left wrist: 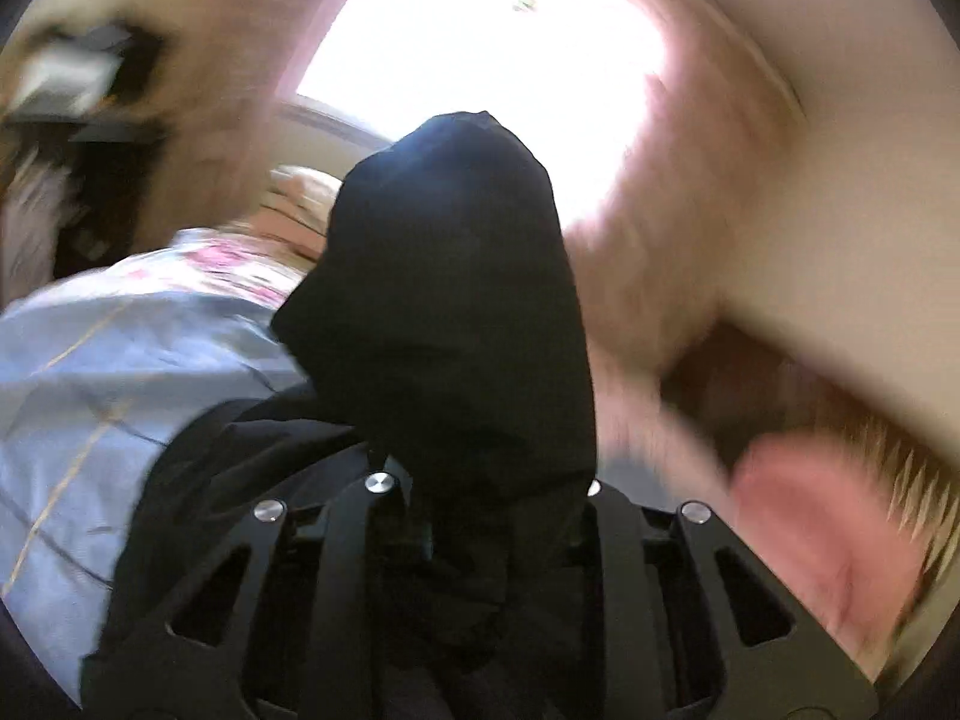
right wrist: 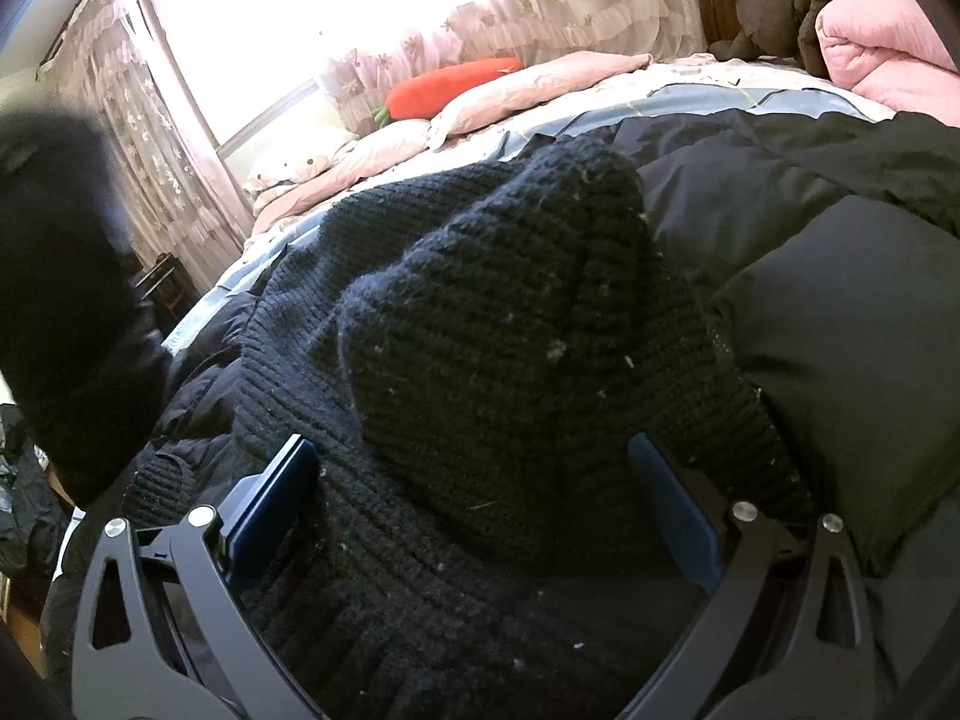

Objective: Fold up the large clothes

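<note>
Here the left gripper point(left wrist: 480, 480) is pinching a fold of smooth black cloth point(left wrist: 456, 276), its fingers drawn close together on the fabric, which is bunching up over them and hiding their tips. The cloth is rising like a dark hood in front of the bright window point(left wrist: 480, 60), and the whole left wrist view is smearing with blur. Off to that gripper's left the pale blue bedspread point(left wrist: 120, 360) is showing, and to its right a pink quilt point(left wrist: 810, 528) is lying blurred.

The right gripper point(right wrist: 474, 510) is sitting low over the bed with its blue-padded fingers point(right wrist: 273, 498) standing wide apart. Between them a black ribbed knit sweater point(right wrist: 480, 312) is humping up, flecked with pale lint; whether the pads are pressing on it I cannot tell. The sweater is lying on a black padded coat point(right wrist: 810, 252), which is spreading across the blue bedspread towards the right. At the left edge of this view a dark blurred mass of cloth point(right wrist: 60, 300) is hanging. Beyond, a carrot-shaped orange cushion point(right wrist: 450, 87) is resting on pinkish bedding point(right wrist: 540, 84) by the flowered lace curtains point(right wrist: 150, 138).
</note>
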`<state>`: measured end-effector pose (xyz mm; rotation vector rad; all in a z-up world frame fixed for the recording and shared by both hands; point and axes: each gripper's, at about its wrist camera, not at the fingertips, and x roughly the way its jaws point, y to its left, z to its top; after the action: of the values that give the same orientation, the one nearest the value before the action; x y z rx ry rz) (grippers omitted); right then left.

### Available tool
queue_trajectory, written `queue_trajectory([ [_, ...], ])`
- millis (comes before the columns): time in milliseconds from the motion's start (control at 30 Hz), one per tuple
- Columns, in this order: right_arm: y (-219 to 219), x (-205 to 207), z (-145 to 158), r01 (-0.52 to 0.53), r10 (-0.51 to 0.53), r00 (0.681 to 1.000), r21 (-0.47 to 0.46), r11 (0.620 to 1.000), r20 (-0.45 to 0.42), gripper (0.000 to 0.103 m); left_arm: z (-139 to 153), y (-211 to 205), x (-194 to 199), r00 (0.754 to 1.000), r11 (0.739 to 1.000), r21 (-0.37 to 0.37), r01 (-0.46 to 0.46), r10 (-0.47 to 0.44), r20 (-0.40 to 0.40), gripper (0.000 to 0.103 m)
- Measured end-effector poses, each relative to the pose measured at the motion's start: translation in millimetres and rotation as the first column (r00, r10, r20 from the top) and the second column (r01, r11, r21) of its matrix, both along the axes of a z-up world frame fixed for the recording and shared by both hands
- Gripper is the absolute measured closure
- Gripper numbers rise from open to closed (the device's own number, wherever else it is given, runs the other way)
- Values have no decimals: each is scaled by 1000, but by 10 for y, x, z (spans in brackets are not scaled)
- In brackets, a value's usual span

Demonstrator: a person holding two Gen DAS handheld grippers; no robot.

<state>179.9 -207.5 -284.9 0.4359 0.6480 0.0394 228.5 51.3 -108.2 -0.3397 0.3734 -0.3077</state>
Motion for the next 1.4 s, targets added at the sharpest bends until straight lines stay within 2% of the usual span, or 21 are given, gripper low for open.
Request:
queue_trajectory([
  [133, -156, -88, -30, 18, -23, 999, 110, 994, 41, 1, -448, -756, 102, 987, 982, 152, 116, -97, -126, 80],
  [167, -219, -119, -52, 24, -33, 998, 151, 988, 52, 1, -539, -830, 112, 985, 977, 174, 126, -101, -143, 72],
  [200, -275, -138, -78, 25, -37, 997, 193, 981, 61, 1, -648, -912, 111, 977, 970, 184, 157, -125, -174, 48],
  [267, -312, -136, -99, 23, -38, 997, 221, 975, 63, 1, -795, -887, 110, 953, 964, 124, 234, -202, -226, 2],
  [333, -283, -127, -94, 29, -41, 998, 204, 979, 55, 1, -876, -910, 102, 933, 959, 39, 279, -262, -245, 2],
  [467, -297, -143, -104, 29, -42, 997, 214, 976, 59, 1, -790, -910, -75, 930, 944, 28, 329, -319, -184, 2],
  [567, -296, -145, -103, 29, -42, 997, 214, 976, 59, 1, -464, -797, -393, 930, 930, -38, 365, -366, -35, 2],
  [633, -294, -143, -102, 29, -43, 997, 214, 976, 59, 1, -259, -507, -541, 914, 906, -124, 405, -397, 80, 2],
  [667, -292, -146, -105, 29, -43, 997, 214, 976, 58, 1, -180, -363, -567, 913, 907, -121, 404, -392, 112, 2],
  [733, -292, -142, -101, 30, -43, 997, 213, 977, 58, 1, -4, -148, -621, 960, 969, 8, 246, -245, 133, 2],
  [800, -289, -149, -103, 30, -43, 997, 211, 977, 58, 1, -78, 138, -503, 995, 992, 130, 7, -20, 99, 2],
  [867, -287, -144, -100, 30, -43, 997, 211, 977, 57, 1, -415, 488, -278, 982, 970, 164, -178, 185, -29, 2],
  [933, -280, -147, -98, 32, -44, 998, 204, 978, 53, 1, -846, 677, -164, 972, 976, 130, -174, 192, -139, 2],
  [1000, -220, -115, -53, 47, -51, 998, 157, 986, 20, 1, -1398, 722, -30, 932, 977, 131, -169, 202, -300, 2],
  [1067, -46, -135, 96, 64, -64, 996, 3, 998, -56, 1, -1589, 732, 1, 918, 977, 96, -191, 212, -335, 2],
  [1100, 69, -262, 280, 90, -93, 995, -96, 991, -24, 1, -1539, 695, 15, 919, 971, 130, -198, 230, -319, 2],
  [1133, 149, -440, 461, 159, -150, 986, -136, 978, 69, 1, -1535, 648, 44, 917, 966, 168, -194, 240, -318, 2],
  [1200, 261, -713, 747, 270, -243, 944, -100, 958, 223, 1, -1548, 610, 62, 914, 961, 187, -202, 254, -316, 2],
  [1267, 487, -715, 1057, 126, -116, 939, -11, 992, 324, 1, -1543, 613, 33, 915, 960, 190, -207, 258, -310, 2],
  [1333, 816, -459, 1181, -24, 40, 959, -60, 998, 280, 1, -1564, 587, 84, 915, 960, 189, -206, 258, -311, 2],
  [1400, 1179, -122, 1136, -125, 159, 968, -180, 976, 192, 1, -1622, 583, 64, 915, 963, 180, -203, 251, -314, 2],
])
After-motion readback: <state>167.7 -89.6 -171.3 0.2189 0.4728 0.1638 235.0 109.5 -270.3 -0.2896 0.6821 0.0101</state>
